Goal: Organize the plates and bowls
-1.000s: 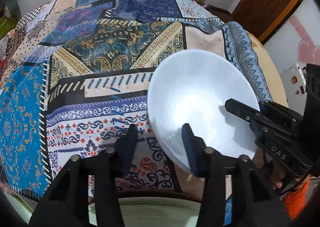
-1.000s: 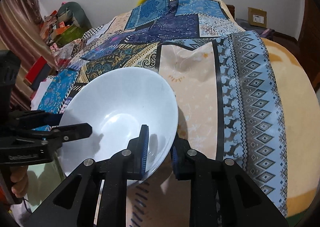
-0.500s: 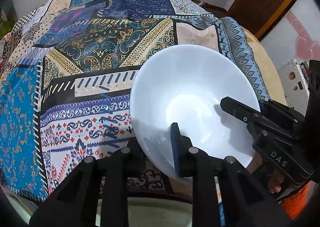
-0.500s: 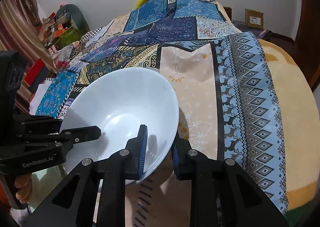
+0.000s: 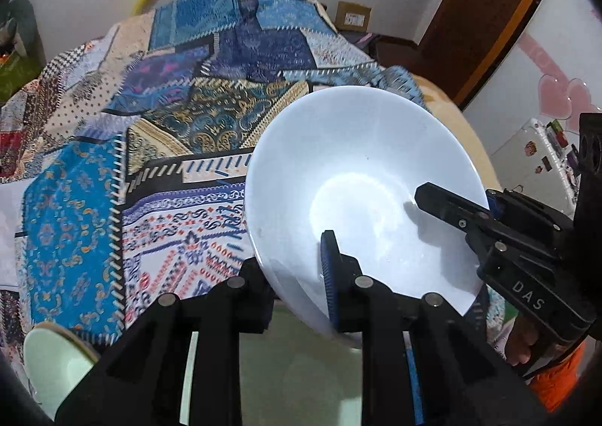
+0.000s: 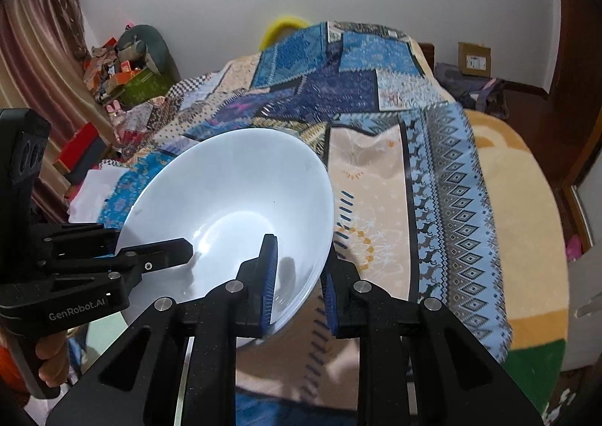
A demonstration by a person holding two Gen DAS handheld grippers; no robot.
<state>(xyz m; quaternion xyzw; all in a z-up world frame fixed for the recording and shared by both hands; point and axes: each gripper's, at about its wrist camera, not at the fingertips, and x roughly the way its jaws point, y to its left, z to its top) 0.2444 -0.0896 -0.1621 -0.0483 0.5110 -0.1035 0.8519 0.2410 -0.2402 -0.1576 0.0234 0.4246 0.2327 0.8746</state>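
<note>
1. The step in hand looks like a two-handed carry: a white bowl [image 5: 361,181] is held tilted in mid-air above the patchwork cloth [image 5: 180,147] that covers the bench, filling the centre-right of the left wrist view and the centre-left of the right wrist view.
2. The left tongs [image 5: 297,275] pinch the bowl's near rim, one blue-padded finger inside and the other outside under the wall.
3. The right tongs [image 6: 299,275] pinch the opposite rim the same way, one pad inside the bowl and one outside; both pairs are pressed onto the thin wall, not spread.
4. Low in the left wrist view a pale green dish [image 5: 301,369] lies under the tongs, and another pale green piece [image 5: 52,362] sits at the lower left edge. I judge the bowl is meant for a stack, perhaps on that green ware, though I cannot tell which.
5. The next move calls for both hands travelling together at the same tilt, so neither rim slips from its pads, then lowering it level before letting go.
6. Against the earlier frames: the left tongs were spread around the rim a second ago and have since closed onto it. The bowl now sits higher in both views, with more wall and room showing behind, and the green dish below is more exposed.
</note>
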